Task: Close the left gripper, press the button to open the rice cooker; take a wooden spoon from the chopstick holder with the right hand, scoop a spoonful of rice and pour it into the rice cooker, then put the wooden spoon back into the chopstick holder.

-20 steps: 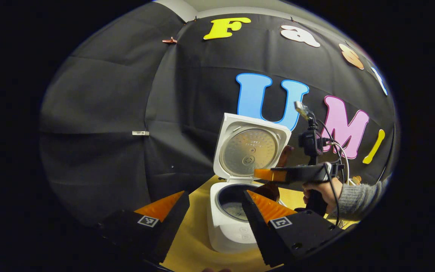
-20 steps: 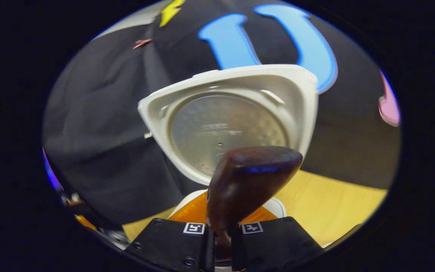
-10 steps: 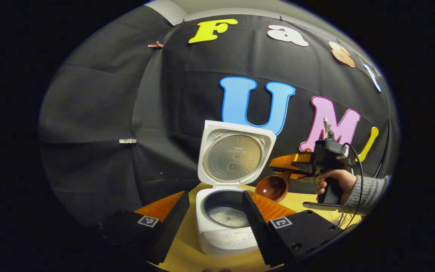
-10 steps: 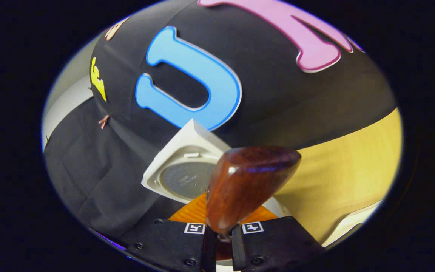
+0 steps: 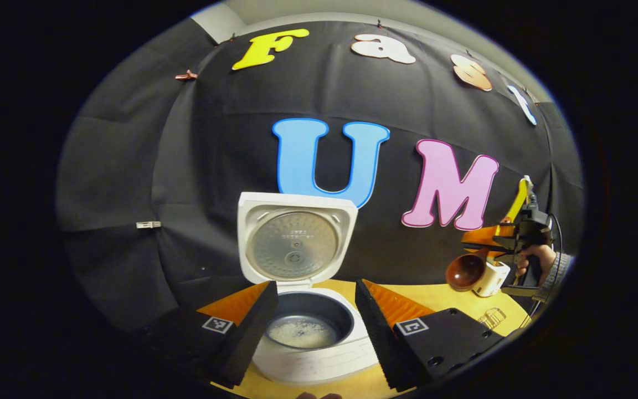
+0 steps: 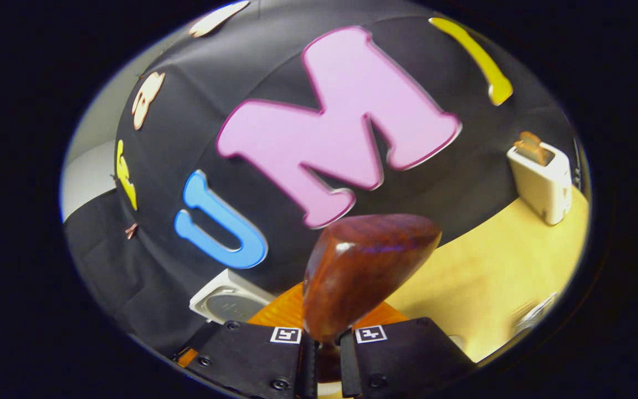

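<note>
Spoon [image 6: 366, 266] is pinched in the right gripper [image 6: 322, 346]; left gripper [image 5: 310, 310] spread. A loose pinch could miss the white holder [image 6: 540, 180].

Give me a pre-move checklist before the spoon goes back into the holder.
1. Right tongs shut on dark brown wooden spoon: ok.
2. Spoon bowl emptied: cannot tell.
3. Rice inside white rice cooker: ok.
4. White box-shaped chopstick holder upright on yellow wooden table: ok.
5. Left tongs open, away from the spoon's path: ok.
</note>
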`<action>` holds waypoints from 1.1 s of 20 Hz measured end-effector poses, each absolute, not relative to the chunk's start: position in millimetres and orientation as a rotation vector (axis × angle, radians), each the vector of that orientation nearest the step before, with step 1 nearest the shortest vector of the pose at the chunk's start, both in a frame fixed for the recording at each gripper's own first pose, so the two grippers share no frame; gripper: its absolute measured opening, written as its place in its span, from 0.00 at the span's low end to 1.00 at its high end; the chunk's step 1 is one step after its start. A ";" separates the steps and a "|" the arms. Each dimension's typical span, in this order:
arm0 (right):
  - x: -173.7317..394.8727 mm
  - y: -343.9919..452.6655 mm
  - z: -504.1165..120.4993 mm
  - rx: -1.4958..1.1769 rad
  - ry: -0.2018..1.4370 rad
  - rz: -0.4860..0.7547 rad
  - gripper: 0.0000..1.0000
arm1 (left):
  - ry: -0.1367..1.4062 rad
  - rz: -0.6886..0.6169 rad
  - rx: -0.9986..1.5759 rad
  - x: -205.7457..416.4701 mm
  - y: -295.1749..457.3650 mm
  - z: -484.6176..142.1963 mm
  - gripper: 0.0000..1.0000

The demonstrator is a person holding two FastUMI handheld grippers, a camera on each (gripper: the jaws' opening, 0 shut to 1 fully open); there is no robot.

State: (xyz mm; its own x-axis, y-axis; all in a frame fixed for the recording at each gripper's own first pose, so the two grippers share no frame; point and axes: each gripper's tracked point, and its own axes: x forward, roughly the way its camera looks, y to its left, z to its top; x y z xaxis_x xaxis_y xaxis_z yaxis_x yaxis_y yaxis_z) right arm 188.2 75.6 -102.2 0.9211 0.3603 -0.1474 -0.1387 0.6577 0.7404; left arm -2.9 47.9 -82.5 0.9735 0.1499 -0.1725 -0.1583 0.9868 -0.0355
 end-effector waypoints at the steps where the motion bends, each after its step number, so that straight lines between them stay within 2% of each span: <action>1: 184.2 43.8 -107.7 0.800 0.284 0.245 0.20 | 0.174 0.144 -0.059 2.3 42.1 -83.2 0.91; 5: 167.8 -59.7 -145.5 0.731 0.285 0.082 0.20 | 0.180 0.127 -0.086 20.3 22.3 -80.2 0.91; 10: 145.6 -124.7 -216.3 0.664 0.354 -0.027 0.20 | 0.202 0.084 -0.068 29.0 -12.0 -76.5 0.91; 19: 135.4 -111.7 -324.3 0.526 0.483 0.017 0.20 | 0.274 0.123 -0.076 23.3 -26.4 -88.2 0.91; 22: 134.7 -102.0 -342.9 0.489 0.513 0.033 0.21 | 0.282 0.137 -0.062 22.1 -24.9 -88.4 0.91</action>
State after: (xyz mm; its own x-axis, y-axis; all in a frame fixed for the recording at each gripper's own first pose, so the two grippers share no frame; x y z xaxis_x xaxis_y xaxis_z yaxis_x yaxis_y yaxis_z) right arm 134.7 -102.0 -342.9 0.8736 0.1503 -0.4629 0.0901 0.8847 0.4573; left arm 22.1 -24.9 -88.4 0.9514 0.1259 -0.2811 -0.1433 0.9888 -0.0423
